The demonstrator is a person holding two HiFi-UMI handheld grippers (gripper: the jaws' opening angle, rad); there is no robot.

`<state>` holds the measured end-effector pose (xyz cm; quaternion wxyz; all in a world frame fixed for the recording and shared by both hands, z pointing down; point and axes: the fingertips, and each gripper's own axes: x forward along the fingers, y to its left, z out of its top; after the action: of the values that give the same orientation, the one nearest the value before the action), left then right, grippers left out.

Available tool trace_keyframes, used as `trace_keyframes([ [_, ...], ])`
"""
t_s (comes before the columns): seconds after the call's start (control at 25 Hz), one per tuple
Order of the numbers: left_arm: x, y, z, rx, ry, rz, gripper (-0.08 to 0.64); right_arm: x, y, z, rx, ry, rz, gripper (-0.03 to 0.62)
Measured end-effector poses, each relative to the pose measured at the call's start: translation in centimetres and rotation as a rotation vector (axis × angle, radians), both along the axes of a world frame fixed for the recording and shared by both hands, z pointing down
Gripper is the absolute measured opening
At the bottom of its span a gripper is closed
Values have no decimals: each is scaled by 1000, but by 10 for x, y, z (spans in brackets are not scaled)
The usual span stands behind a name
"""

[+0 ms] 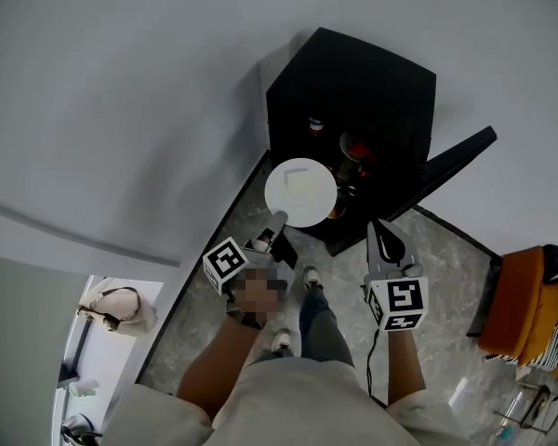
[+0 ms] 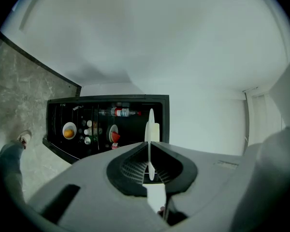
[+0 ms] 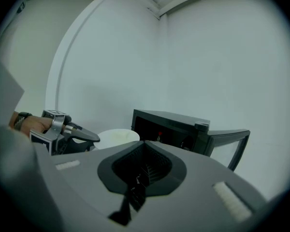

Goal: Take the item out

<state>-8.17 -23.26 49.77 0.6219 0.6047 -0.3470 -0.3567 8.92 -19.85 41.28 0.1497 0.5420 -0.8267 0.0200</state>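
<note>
The right gripper (image 1: pixel 383 240) is seen with its jaws together and nothing between them. Beside it, a white plate (image 1: pixel 300 191) is gripped by its rim in the left gripper (image 1: pixel 277 223), outside and just in front of a black cabinet (image 1: pixel 353 82). The cabinet's door (image 1: pixel 458 154) is swung open, and a bottle (image 2: pixel 118 112) is seen on a shelf inside.
</note>
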Motion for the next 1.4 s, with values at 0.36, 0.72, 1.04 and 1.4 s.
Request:
trace_keyframes([
  [0.36,4,45,-50,51,22,54,14,-8,17,-25,24,-6,-9,6],
  [0.72,14,92,-84,104,29,85,14,-6,49,-37,52,1,23,5],
  [1.04,22,111,-88,102,24,110,14,-4,64,-39,54,16,39,5],
  [1.4,17,118,-86,102,18,106,14,1,69,-35,43,38,58,5],
])
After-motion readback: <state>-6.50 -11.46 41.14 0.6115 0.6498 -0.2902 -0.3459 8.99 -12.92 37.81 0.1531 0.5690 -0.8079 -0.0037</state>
